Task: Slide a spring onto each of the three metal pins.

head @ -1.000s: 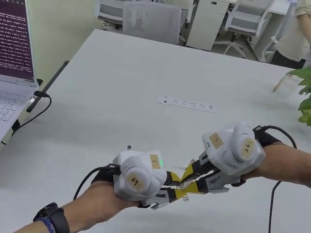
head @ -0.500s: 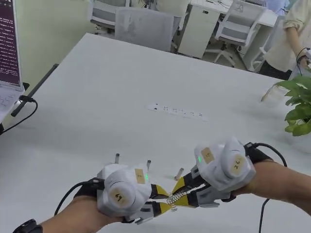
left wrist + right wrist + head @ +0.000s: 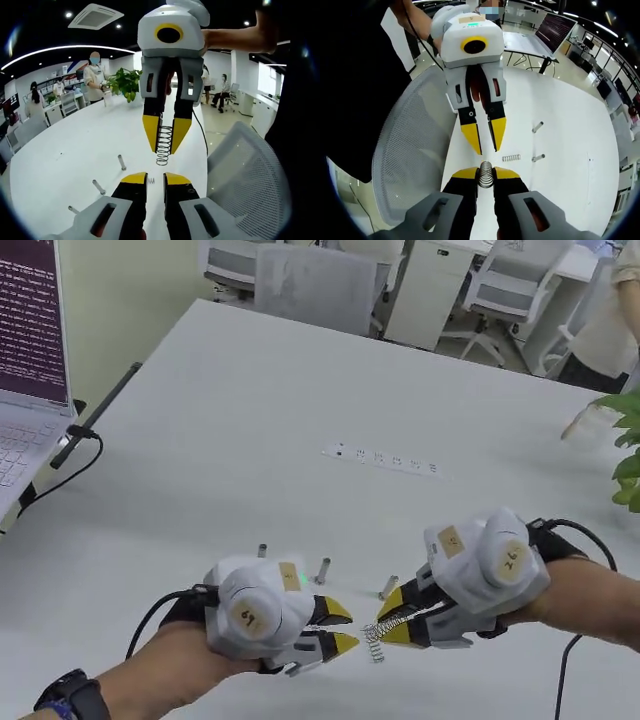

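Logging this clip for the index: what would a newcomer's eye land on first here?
Low in the head view, two yellow-tipped grippers face each other. The right gripper is clamped on a spring, and the left gripper is open and empty opposite it. Just beyond them, three metal pins stand bare on the white table, and a second spring lies loose near the pins.

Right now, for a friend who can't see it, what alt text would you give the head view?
The right gripper pinches a small spring in its yellow-tipped fingers over a white table, facing the open, empty left gripper. Three bare metal pins stand upright just behind them.
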A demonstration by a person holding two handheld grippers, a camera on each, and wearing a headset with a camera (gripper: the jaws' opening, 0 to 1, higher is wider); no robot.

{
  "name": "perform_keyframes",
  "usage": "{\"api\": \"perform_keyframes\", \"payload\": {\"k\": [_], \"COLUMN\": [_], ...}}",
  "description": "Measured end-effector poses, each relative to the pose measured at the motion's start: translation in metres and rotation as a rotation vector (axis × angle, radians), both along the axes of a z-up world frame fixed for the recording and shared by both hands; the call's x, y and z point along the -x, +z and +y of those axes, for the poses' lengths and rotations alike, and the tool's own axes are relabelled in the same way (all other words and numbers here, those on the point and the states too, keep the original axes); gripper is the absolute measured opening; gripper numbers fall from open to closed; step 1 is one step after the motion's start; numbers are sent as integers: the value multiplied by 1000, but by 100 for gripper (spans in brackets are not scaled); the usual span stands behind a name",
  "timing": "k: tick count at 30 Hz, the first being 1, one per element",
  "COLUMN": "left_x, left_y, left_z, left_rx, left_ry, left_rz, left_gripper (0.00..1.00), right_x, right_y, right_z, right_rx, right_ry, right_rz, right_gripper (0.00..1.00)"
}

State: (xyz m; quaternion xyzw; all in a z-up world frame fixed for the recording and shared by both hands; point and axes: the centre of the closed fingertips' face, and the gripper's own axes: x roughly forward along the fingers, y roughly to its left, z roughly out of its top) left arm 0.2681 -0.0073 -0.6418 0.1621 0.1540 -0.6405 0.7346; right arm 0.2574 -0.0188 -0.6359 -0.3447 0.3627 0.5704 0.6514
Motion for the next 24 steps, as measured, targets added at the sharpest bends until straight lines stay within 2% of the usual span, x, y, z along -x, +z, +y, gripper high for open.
{"api": "perform_keyframes", "payload": {"k": [12, 19, 24], "left_x": [-11, -20, -26], "left_y": [-3, -5, -8], "left_z": [23, 42, 57], "left_rx": [-2, 1, -2], "left_ry": [75, 142, 185], "left_rz": [23, 41, 47], "left_gripper": [9, 14, 17], "right_x": [-24, -44, -51], "right_y": [-7, -10, -13], "right_z": [-10, -16, -16], "right_rx": [18, 23, 28], "right_ry": [-38, -69, -71], "right_rz": [-18, -28, -16], "right_gripper": [8, 8, 8]}}
